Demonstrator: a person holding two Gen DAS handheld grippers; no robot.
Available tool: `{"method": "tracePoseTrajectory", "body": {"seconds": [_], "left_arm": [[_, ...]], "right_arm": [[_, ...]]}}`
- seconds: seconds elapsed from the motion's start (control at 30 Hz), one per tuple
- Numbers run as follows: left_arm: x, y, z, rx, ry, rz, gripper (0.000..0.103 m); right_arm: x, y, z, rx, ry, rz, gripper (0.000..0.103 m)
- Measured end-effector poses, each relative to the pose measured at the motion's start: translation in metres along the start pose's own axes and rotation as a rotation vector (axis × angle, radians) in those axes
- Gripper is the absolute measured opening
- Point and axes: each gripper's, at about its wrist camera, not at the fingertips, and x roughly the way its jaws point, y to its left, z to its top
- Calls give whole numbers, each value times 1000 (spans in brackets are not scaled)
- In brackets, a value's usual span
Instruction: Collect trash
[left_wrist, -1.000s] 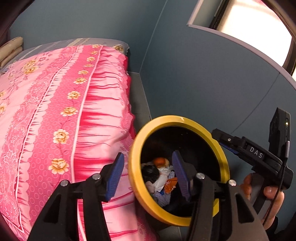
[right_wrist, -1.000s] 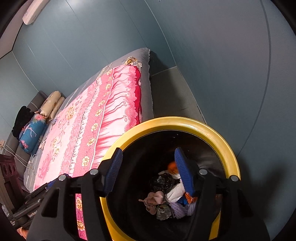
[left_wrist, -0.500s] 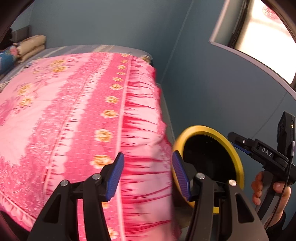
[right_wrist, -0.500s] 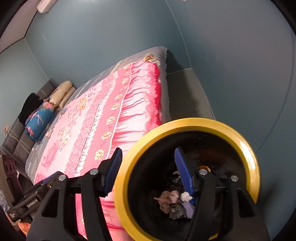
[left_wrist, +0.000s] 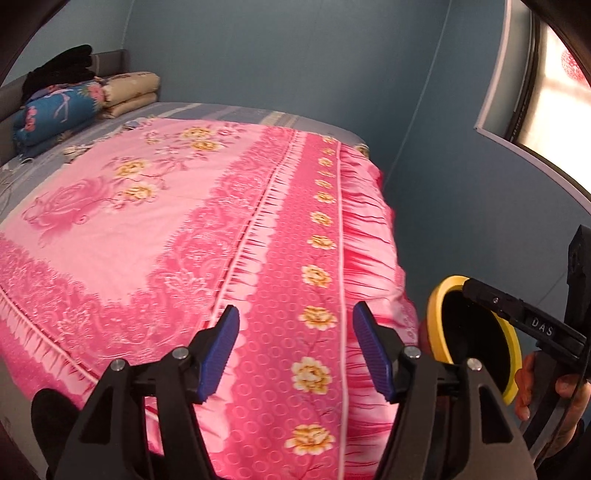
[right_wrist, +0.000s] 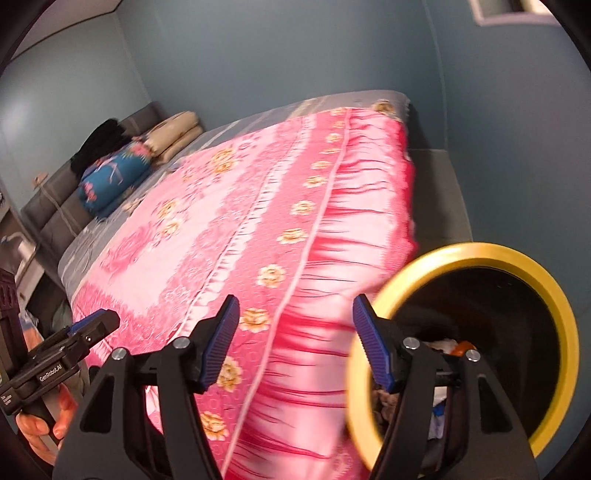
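So both tools are empty right now. The left tool (left_wrist: 295, 347) and the right tool (right_wrist: 295, 343) have their jaws spread with nothing but bedspread showing between the blue pads, and both have just been opening wider.

The thing that matters here is the bin. The yellow-rimmed trash bin (right_wrist: 546, 288) sits on the floor at the foot-side corner of the bed (left_wrist: 184, 229), squeezed between the pink cover and the blue wall. From the right tool it's just off to the right and below, close enough that the right-hand finger overlaps the rim in that view. From the left tool it's much further over to the right, past the other tool (left_wrist: 532, 325). So the right hand is clearly the nearer one to the bin.

There's already a pile of scraps (right_wrist: 448, 345) down in the bin. Both tools point out over the bed, away from it, and I honestly can't spot any loose trash on the cover, so my guess is the next pickup is somewhere across the bed.
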Motion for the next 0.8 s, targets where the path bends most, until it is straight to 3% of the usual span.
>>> {"method": "tracePoseTrajectory", "body": {"seconds": [0.2,0.3,0.4,0.57,0.8], "left_arm": [[-32,34,-7,-50,-73,46,73],[-50,45,-9,-70,-120,60,79],[-71,52,-12,-87,-189,86,86],[-99,51,-19,-82,-273,140,94],[-136,36,-33,-88,-342,169,95]], "right_arm": [[-5,42,-8,-50,-34,-6,78],[-13,61,-14,-86,-71,-20,90],[-25,79,-19,-131,-142,-56,94],[-46,91,-25,-138,-237,-77,95],[-70,94,-26,-151,-306,-52,95]]}}
